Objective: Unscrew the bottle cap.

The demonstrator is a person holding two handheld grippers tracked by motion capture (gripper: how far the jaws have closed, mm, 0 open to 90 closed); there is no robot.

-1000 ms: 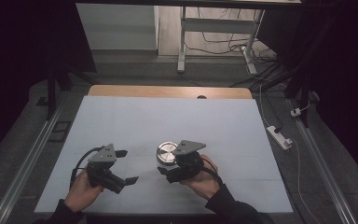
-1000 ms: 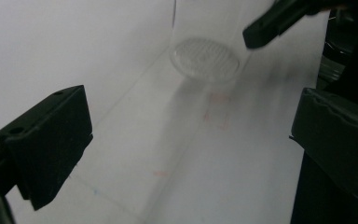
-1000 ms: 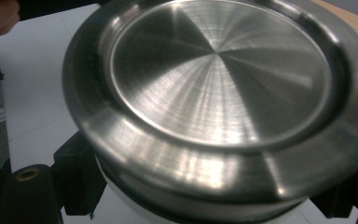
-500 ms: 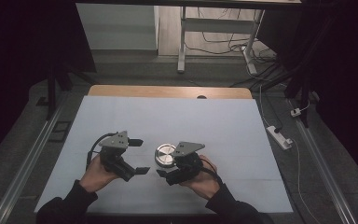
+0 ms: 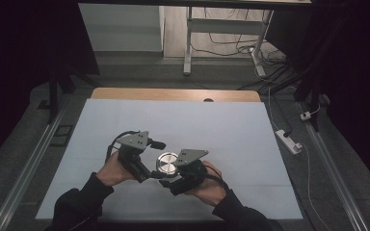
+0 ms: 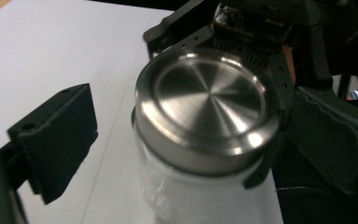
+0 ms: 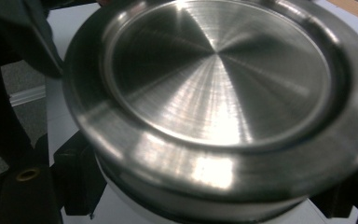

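Observation:
A clear jar (image 6: 182, 196) with a brushed steel lid (image 5: 166, 162) stands near the front of the white table (image 5: 221, 120). My right gripper (image 5: 169, 172) is shut on the jar's body just below the lid (image 7: 214, 93), one jaw on each side. My left gripper (image 5: 155, 160) has come in from the left at lid height. Its jaws have just been closing and are still open, and its black left finger (image 6: 56, 140) is clear of the lid (image 6: 205, 102). Its other finger is hidden.
A wooden strip (image 5: 173, 94) runs along the table's far edge. A white power strip (image 5: 289, 141) and cables lie on the floor to the right, and a metal stand (image 5: 189, 43) is behind the table. Rails flank the table on both sides.
My left gripper has moved right and slightly up, from well left of the jar to right beside its lid. The right gripper and the jar have stayed put.

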